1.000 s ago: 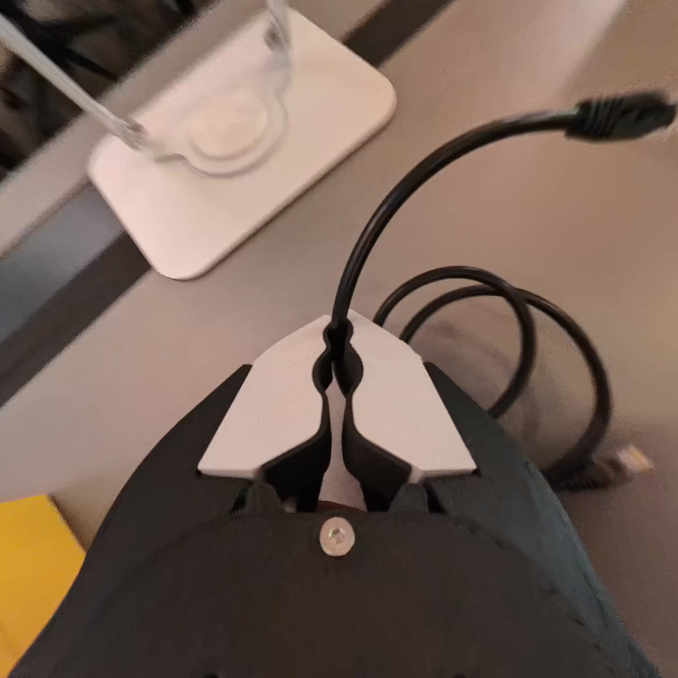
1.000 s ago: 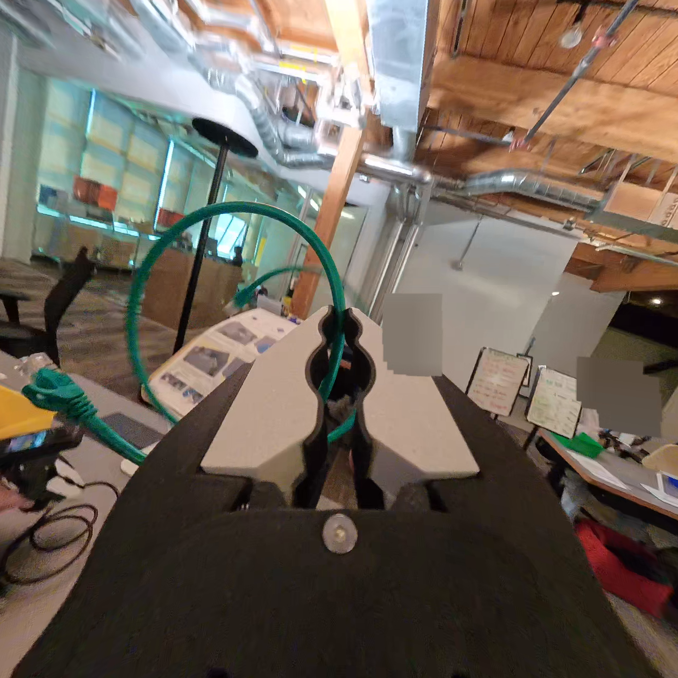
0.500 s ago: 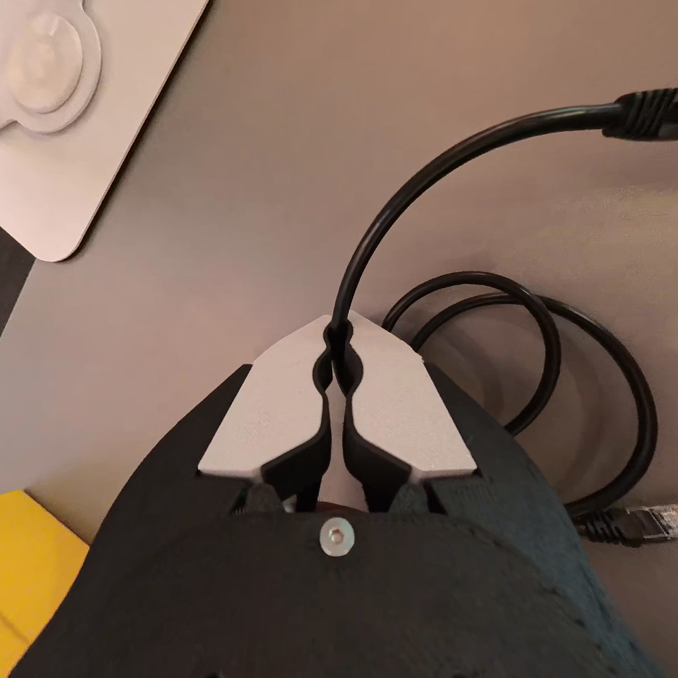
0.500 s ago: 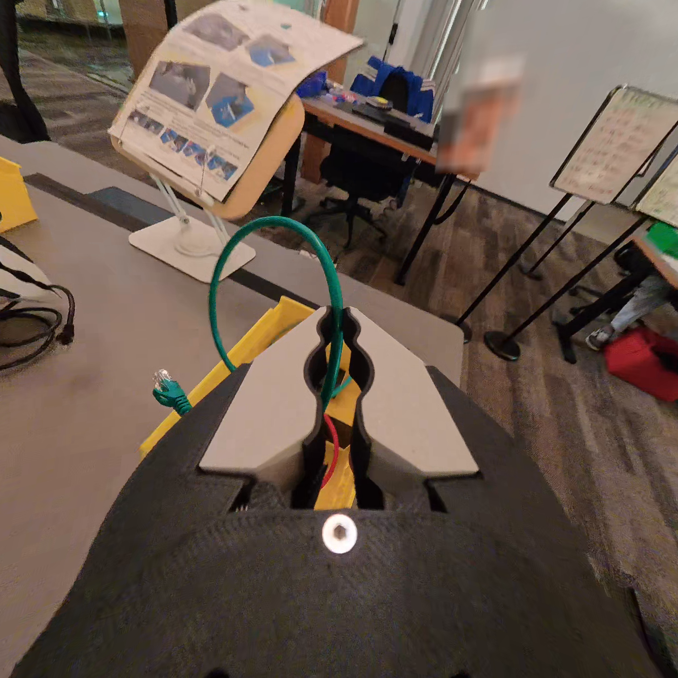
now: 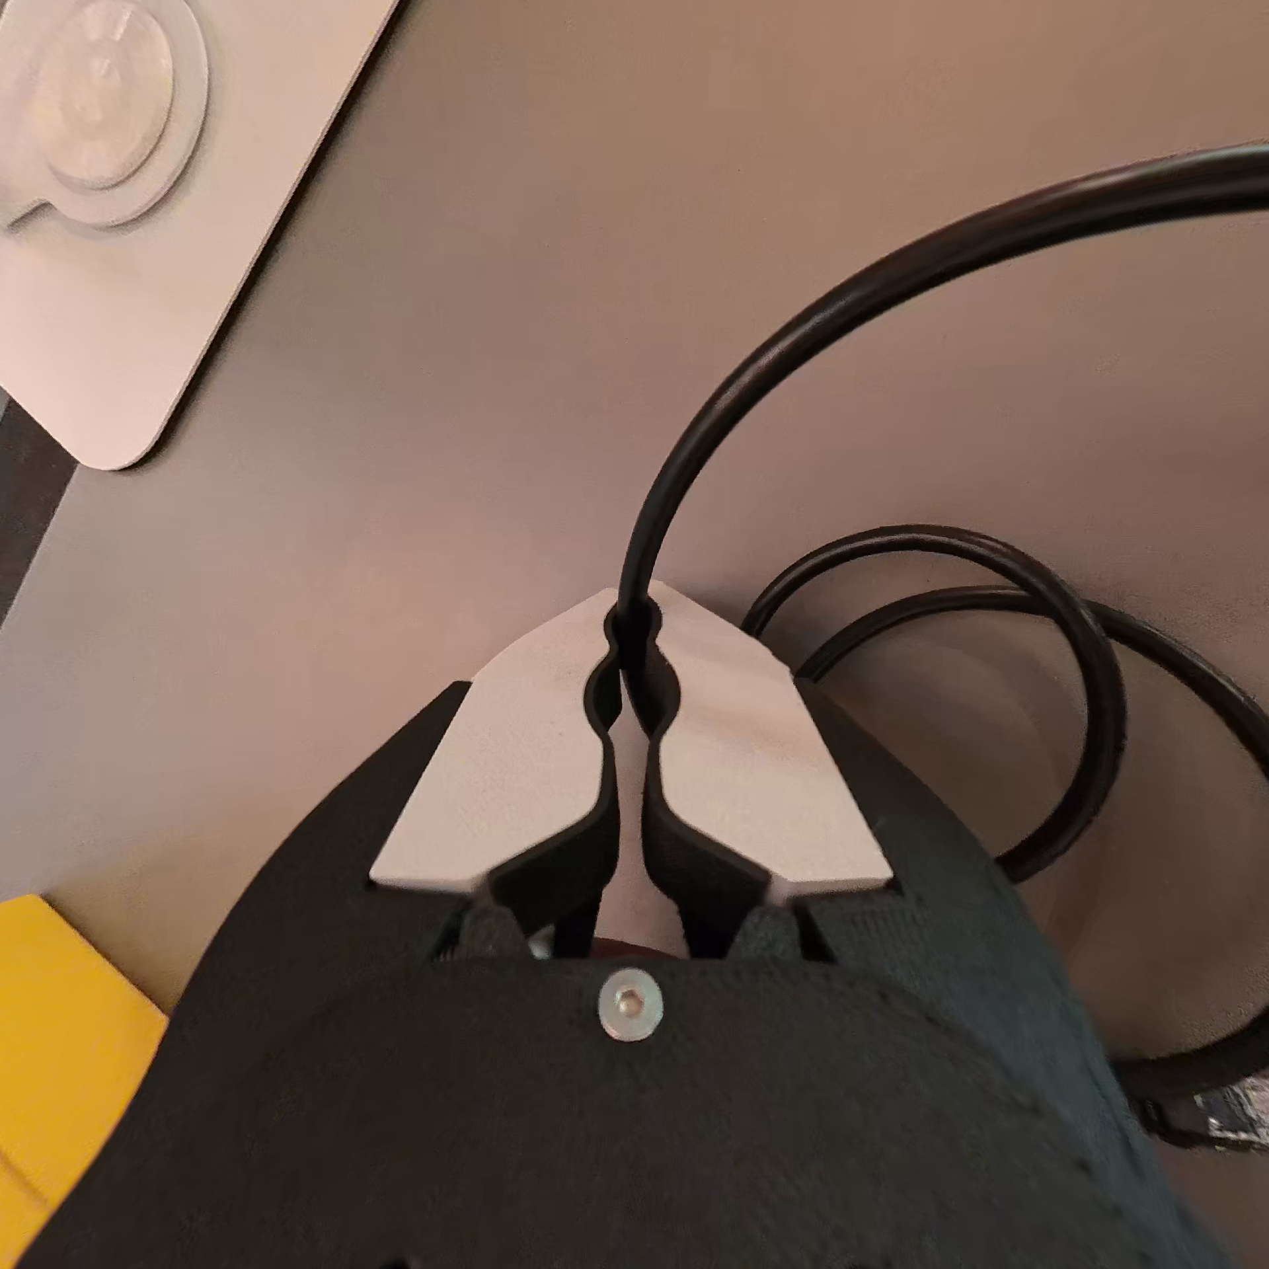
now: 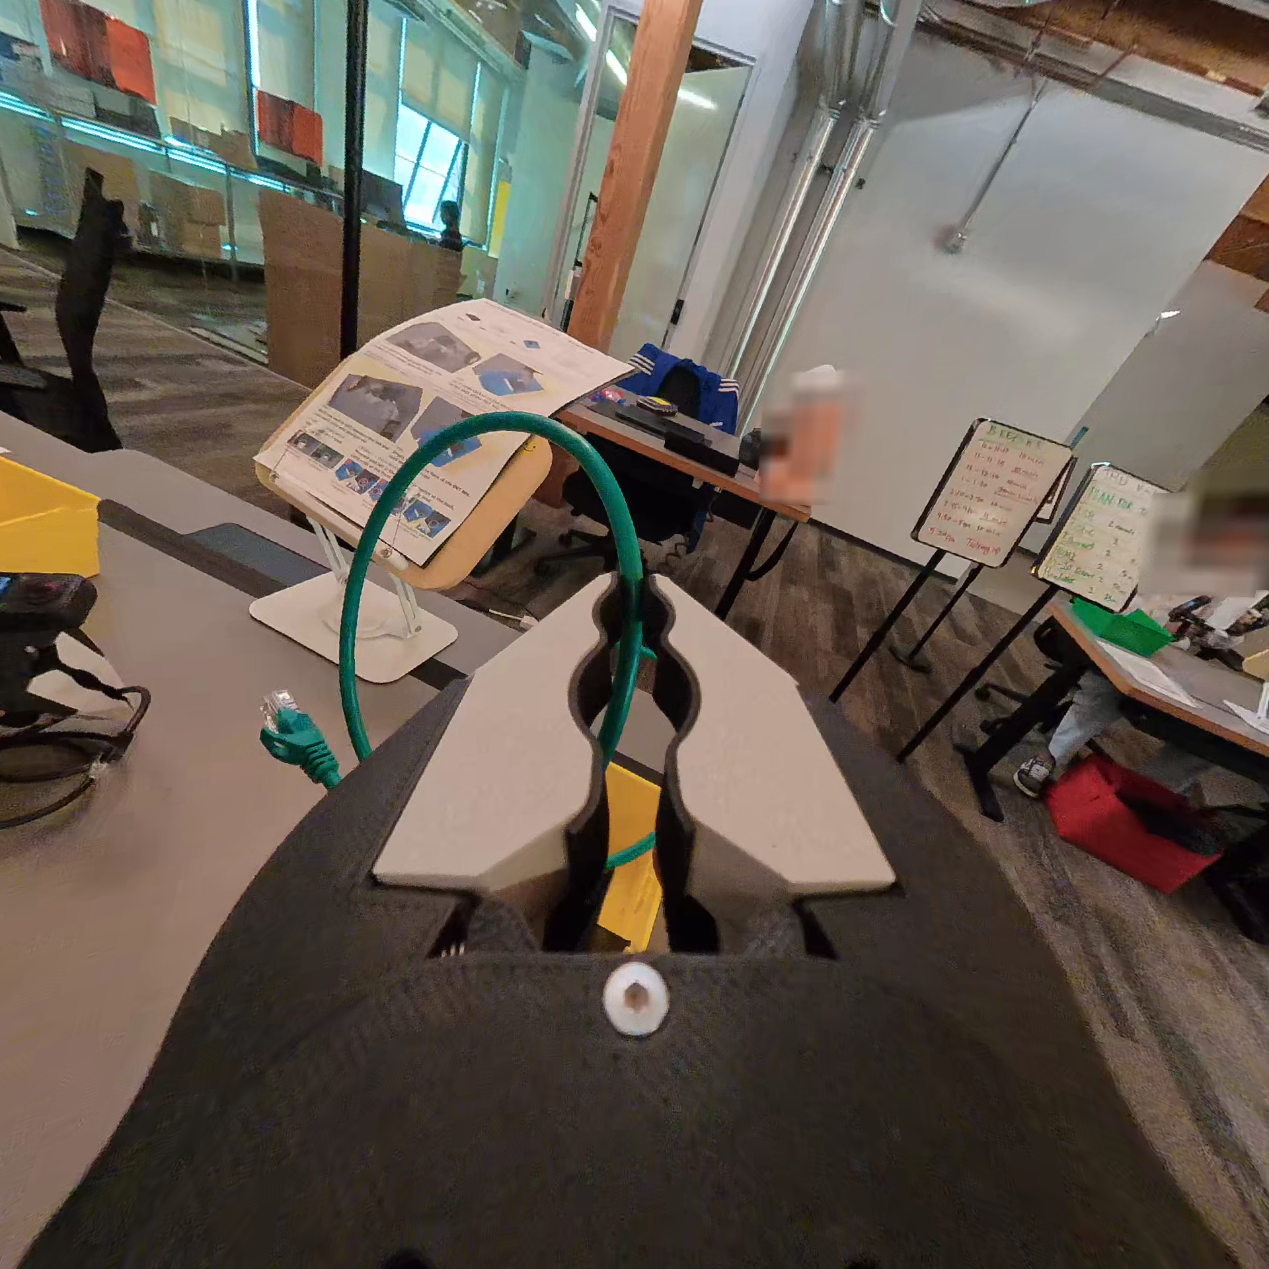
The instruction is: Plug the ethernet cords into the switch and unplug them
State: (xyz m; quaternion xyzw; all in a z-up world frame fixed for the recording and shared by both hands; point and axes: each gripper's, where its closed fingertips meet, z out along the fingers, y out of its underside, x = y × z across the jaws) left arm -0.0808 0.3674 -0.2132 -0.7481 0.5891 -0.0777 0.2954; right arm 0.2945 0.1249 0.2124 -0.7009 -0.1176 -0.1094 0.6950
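1. Two cords in play, one per gripper, and no switch visible in either view, so nothing reads as plugged in right now.
2. L gripper (image 5: pixel 635 618): fingers pressed tight on the black cord (image 5: pixel 810 329), pinching it in the tip notch. Cord arcs up and off the right edge; that plug end is out of frame.
3. Rest of the black cord sits coiled on the bench (image 5: pixel 481 309) just right of the fingers, w/ its other connector (image 5: pixel 1229 1126) low at the right edge.
4. R gripper (image 6: pixel 632 604): fingers nearly closed, nipping the green cord (image 6: pixel 384 535) at the very tip. Below that the gap is wider and the cord hangs loose through it.
5. Green loop swings up and left, green plug (image 6: pixel 292 731) dangling free just left of the fingers, above the bench.
6. Yellow bin (image 6: pixel 628 886) peeks thru the finger gap, right beneath.
7. My read: either unplug is done and cords are heading to be put down, or plugging hasn't begun. Can't tell which.
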